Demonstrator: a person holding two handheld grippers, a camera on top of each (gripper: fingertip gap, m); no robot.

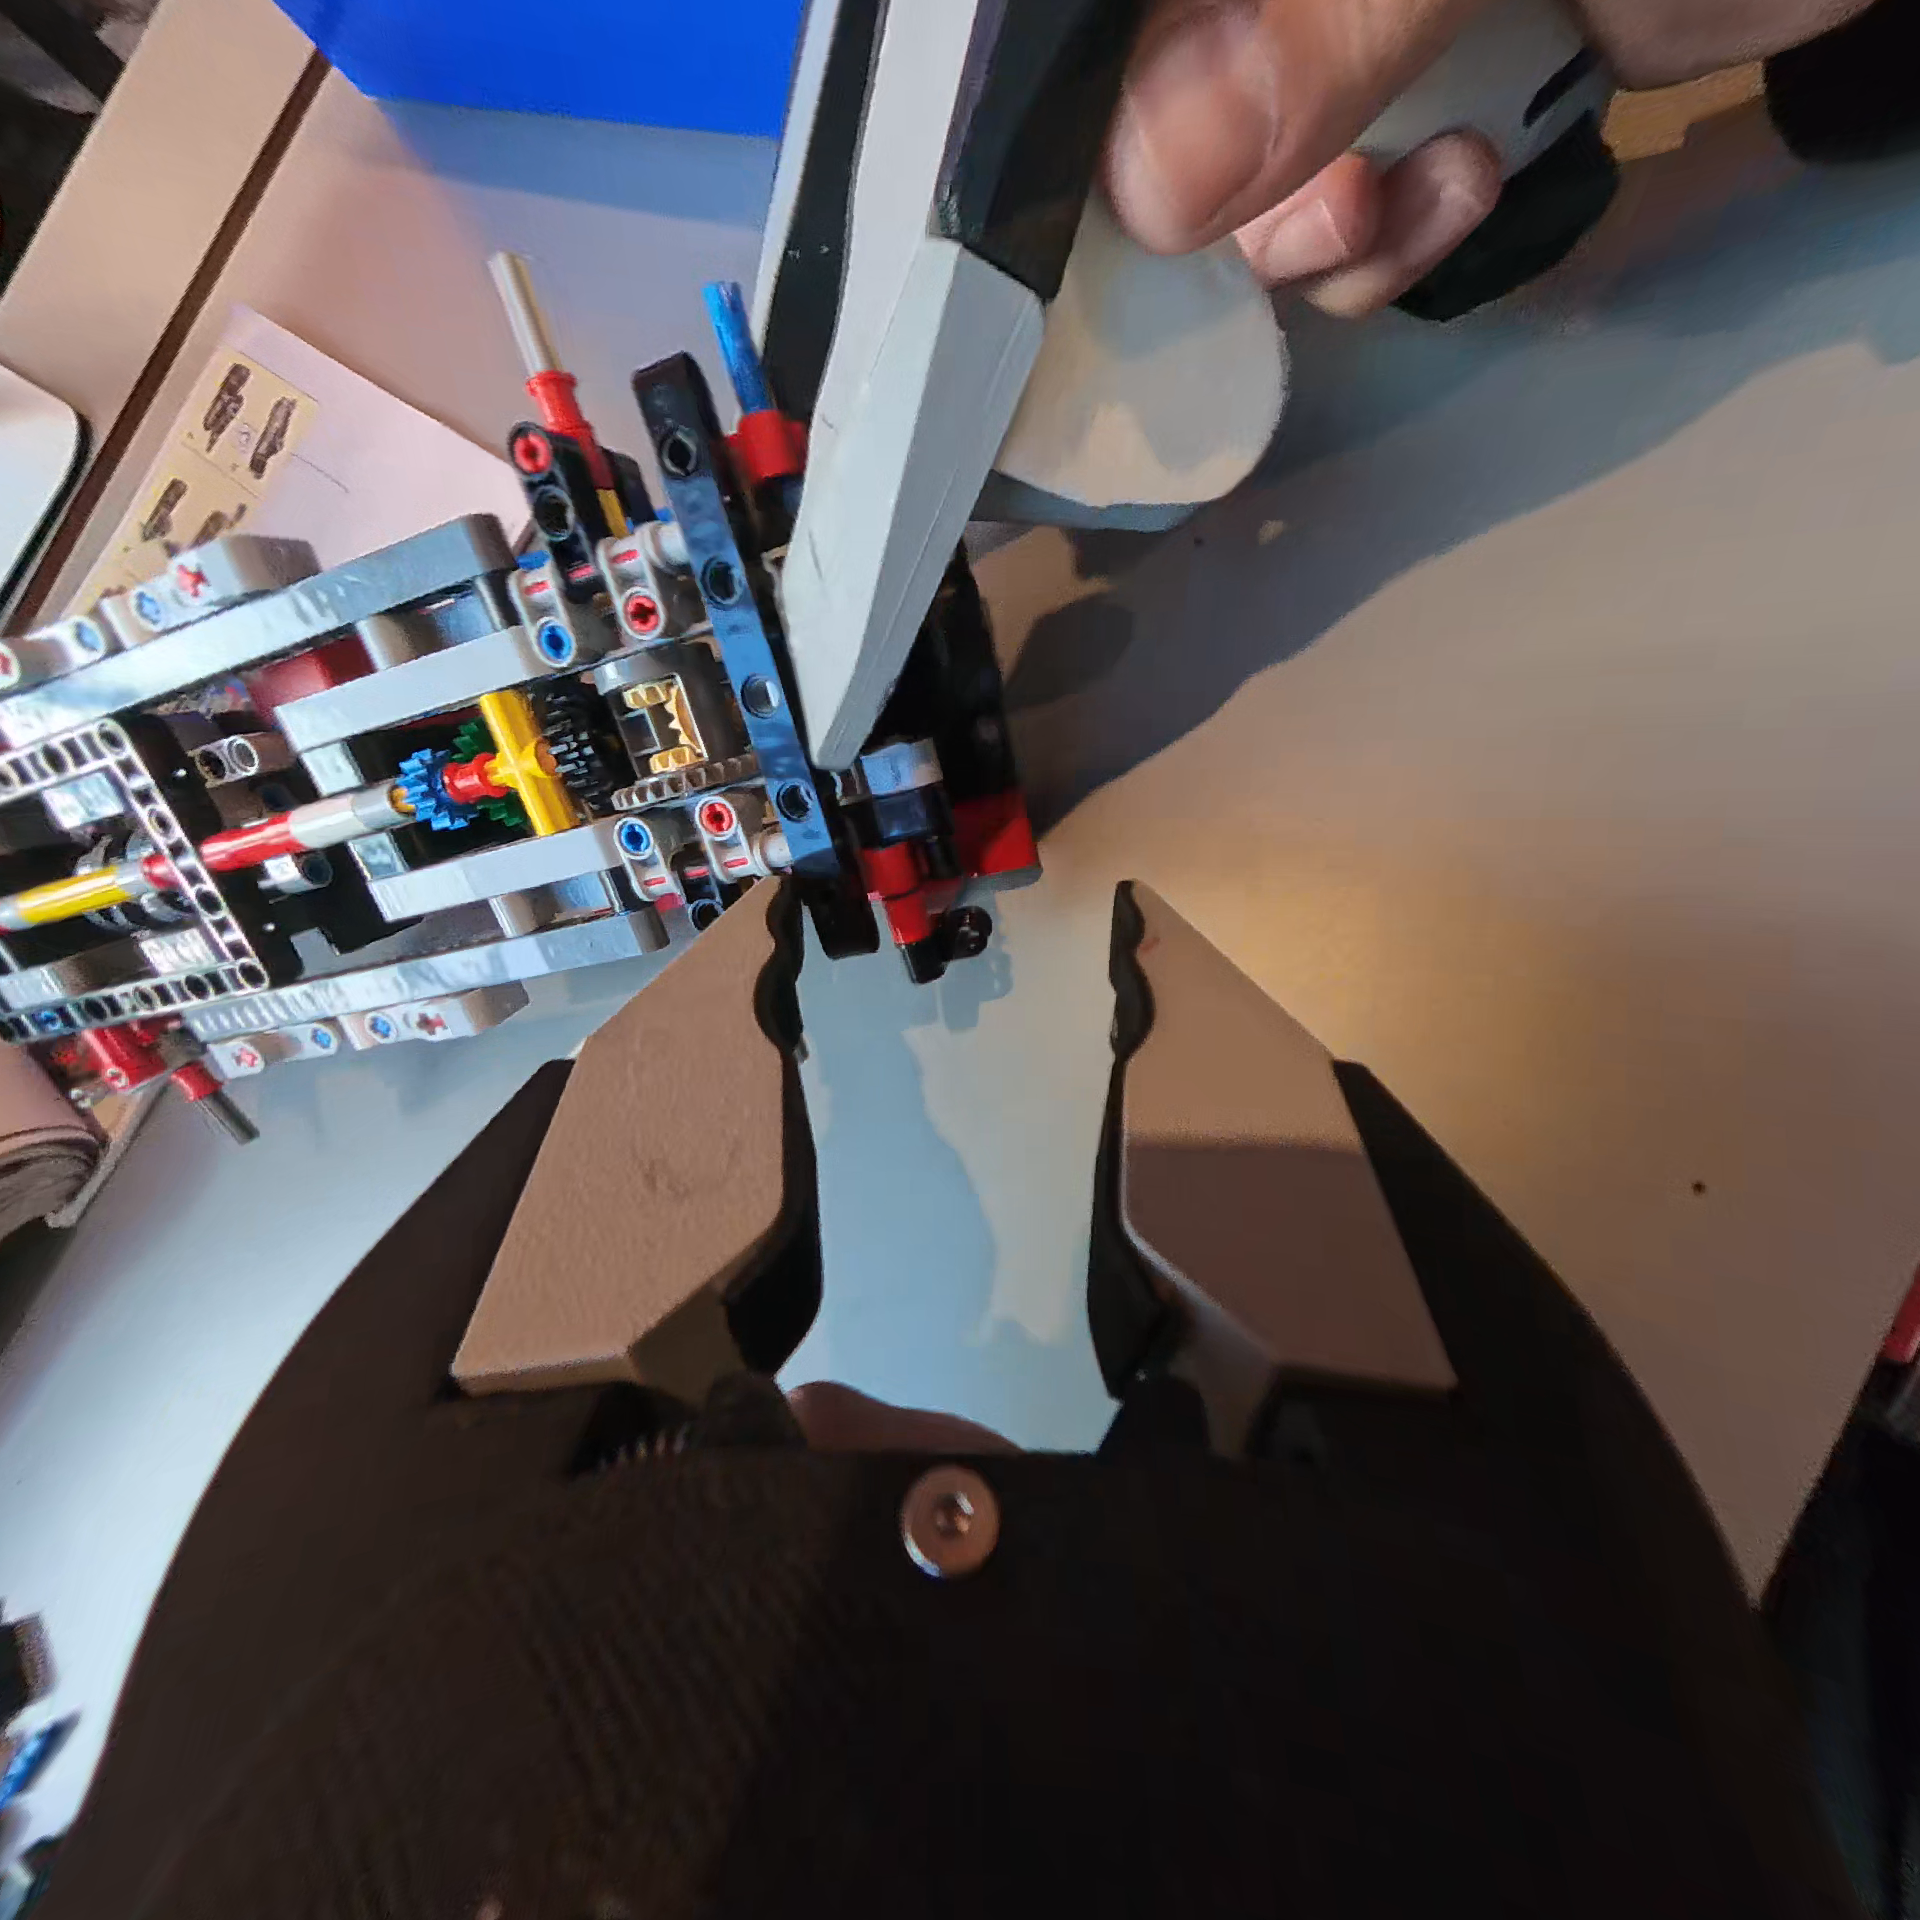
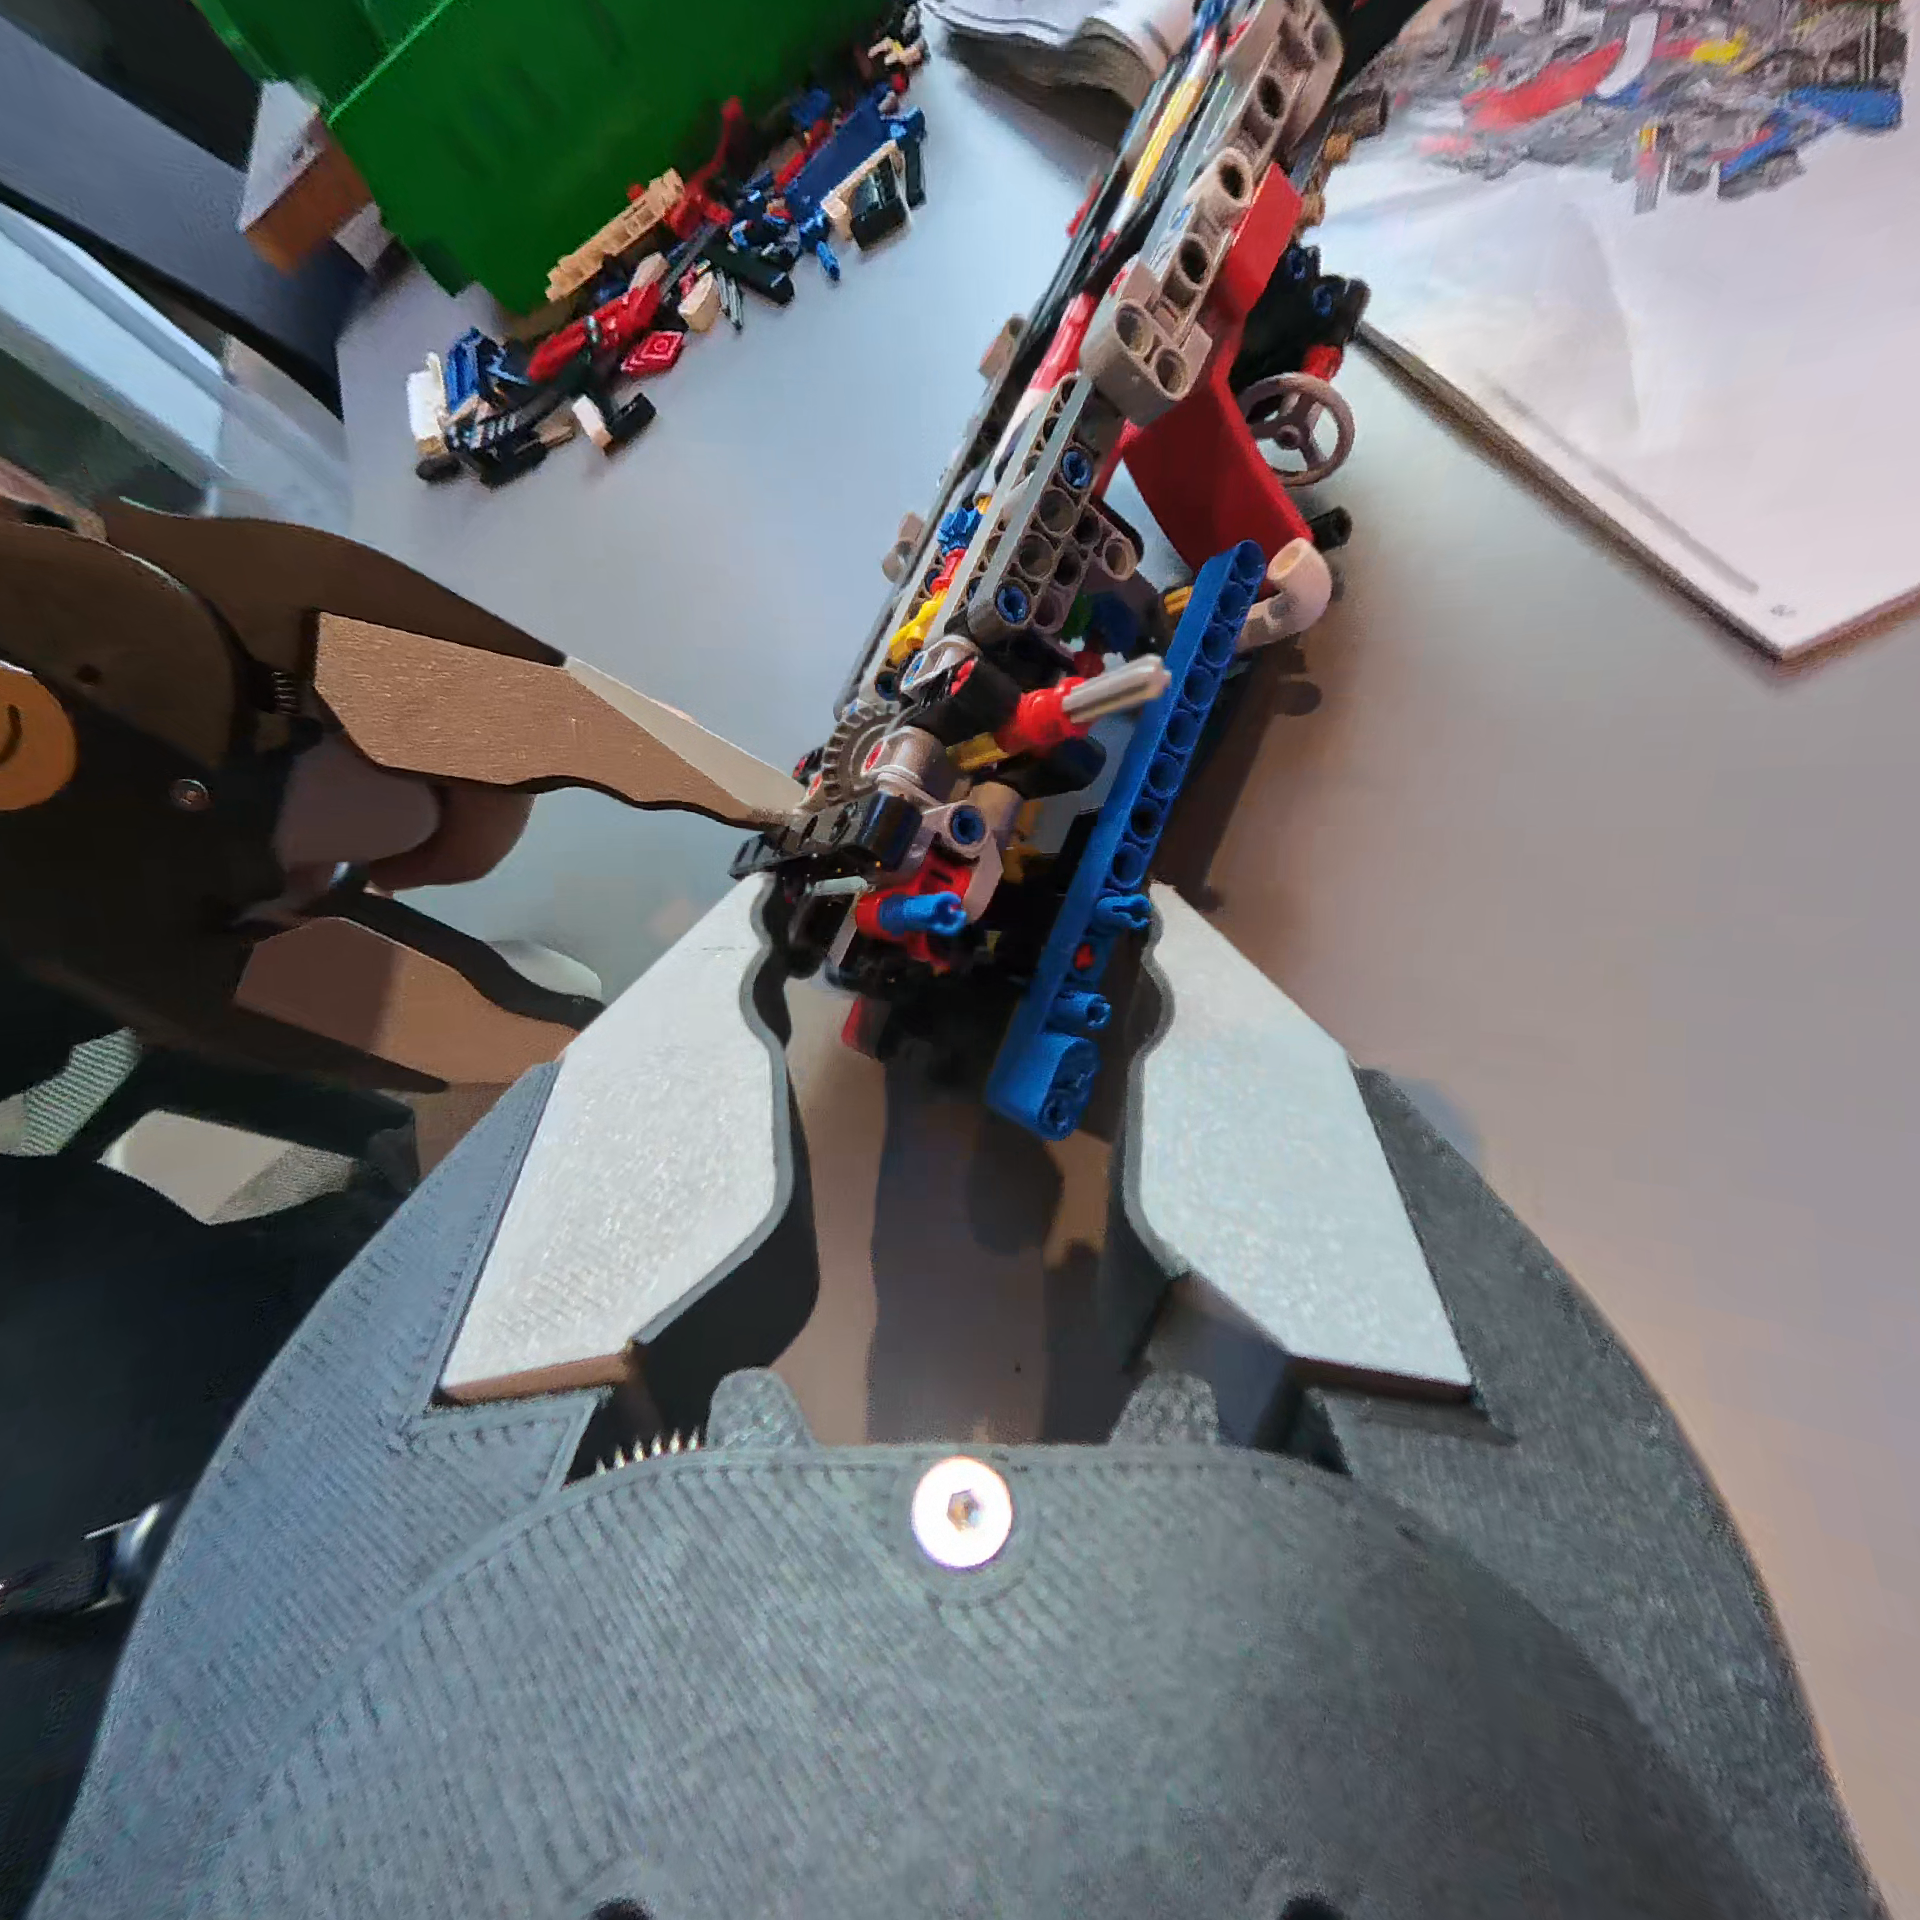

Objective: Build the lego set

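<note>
At twelve o'clock of the right gripper point(image 2: 961, 935), the model point(image 2: 1049, 790) is straddled by spread jaws; the left gripper point(image 1: 951, 925) is held agape, its fingertip point(image 2: 774, 805) touching the model.

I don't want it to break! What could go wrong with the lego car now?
1. The right tongs straddle the lego chassis end, around the blue beam; squeezing hard might pop it off.
2. The left tongs are open, one finger tip touching the chassis, so it may slide on the table.
</note>
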